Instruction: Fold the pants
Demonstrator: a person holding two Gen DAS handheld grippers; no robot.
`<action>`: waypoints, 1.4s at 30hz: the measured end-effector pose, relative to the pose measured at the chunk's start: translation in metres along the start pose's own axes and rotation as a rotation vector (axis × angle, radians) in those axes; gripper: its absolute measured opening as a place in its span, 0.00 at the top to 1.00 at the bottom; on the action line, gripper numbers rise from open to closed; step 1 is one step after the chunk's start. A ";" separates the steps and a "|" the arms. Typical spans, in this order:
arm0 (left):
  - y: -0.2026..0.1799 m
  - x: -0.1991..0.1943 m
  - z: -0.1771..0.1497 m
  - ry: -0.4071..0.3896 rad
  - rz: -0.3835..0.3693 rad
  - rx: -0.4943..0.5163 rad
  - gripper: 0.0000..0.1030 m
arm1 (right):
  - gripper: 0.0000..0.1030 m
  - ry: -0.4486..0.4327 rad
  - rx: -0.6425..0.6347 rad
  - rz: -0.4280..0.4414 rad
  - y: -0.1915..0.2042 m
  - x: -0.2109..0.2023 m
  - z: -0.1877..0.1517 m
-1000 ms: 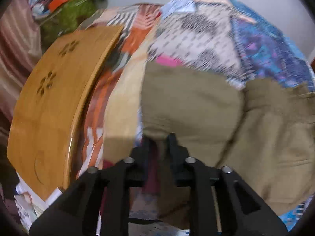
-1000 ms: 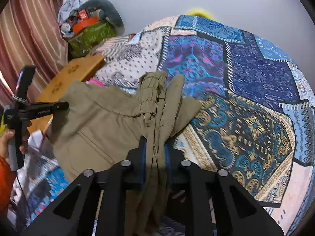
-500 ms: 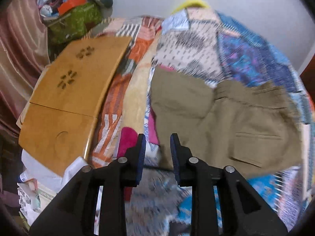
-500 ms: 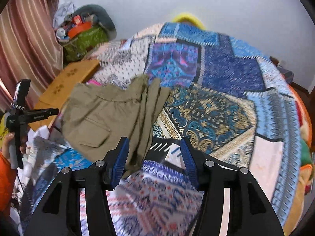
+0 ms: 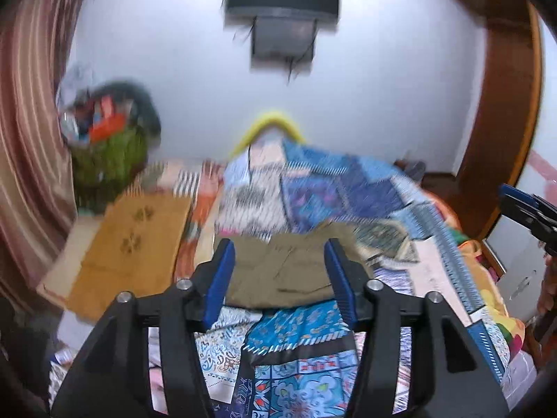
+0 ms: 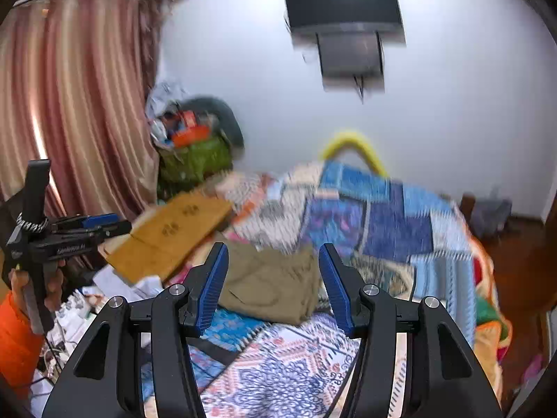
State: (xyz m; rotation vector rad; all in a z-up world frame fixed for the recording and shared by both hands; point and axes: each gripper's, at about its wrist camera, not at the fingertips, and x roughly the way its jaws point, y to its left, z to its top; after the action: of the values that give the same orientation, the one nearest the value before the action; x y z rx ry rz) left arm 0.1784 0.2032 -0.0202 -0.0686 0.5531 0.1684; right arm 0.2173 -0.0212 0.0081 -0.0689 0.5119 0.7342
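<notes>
Clutter is seen around the bed (image 5: 449, 264): a wooden lap table (image 6: 174, 240) at ten o'clock of the pants (image 6: 271, 285), a green bag (image 6: 195, 160) heaped with odds and ends against the striped curtain (image 6: 76, 97), and a dark screen (image 6: 343, 0) mounted on the white wall. A yellow curved bar (image 5: 271, 122) is seen past the far end of the patchwork quilt (image 6: 383, 216). The pants are lying folded into a flat olive bundle on the quilt, at twelve o'clock of both grippers, with nothing standing over them.

The left gripper (image 5: 280, 280) is released, its blue pads apart and empty; its jaws have just been opening, and no cloth is between them. The right gripper (image 6: 273, 284) is likewise released and empty, having just been opened. A second ago both were clamped on the olive cloth, close above the bed; now both are seen lifted away, and the pants are left as a smaller bundle.

In the right wrist view the left gripper (image 6: 87, 224) is held at nine o'clock by a hand (image 6: 52, 285) with an orange sleeve (image 6: 15, 341); white lettering on its body is too blurred to be read.
</notes>
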 end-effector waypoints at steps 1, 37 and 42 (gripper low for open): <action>-0.007 -0.019 0.000 -0.038 -0.002 0.012 0.45 | 0.51 -0.026 -0.014 0.000 0.007 -0.011 0.002; -0.062 -0.183 -0.086 -0.393 0.032 0.026 0.00 | 0.00 -0.365 -0.020 -0.091 0.099 -0.143 -0.069; -0.062 -0.178 -0.088 -0.387 0.031 0.029 0.00 | 0.00 -0.359 -0.024 -0.096 0.098 -0.142 -0.072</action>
State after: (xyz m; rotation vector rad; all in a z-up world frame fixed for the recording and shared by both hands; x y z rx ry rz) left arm -0.0055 0.1070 0.0003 0.0011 0.1709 0.1978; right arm 0.0337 -0.0538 0.0233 0.0166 0.1558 0.6411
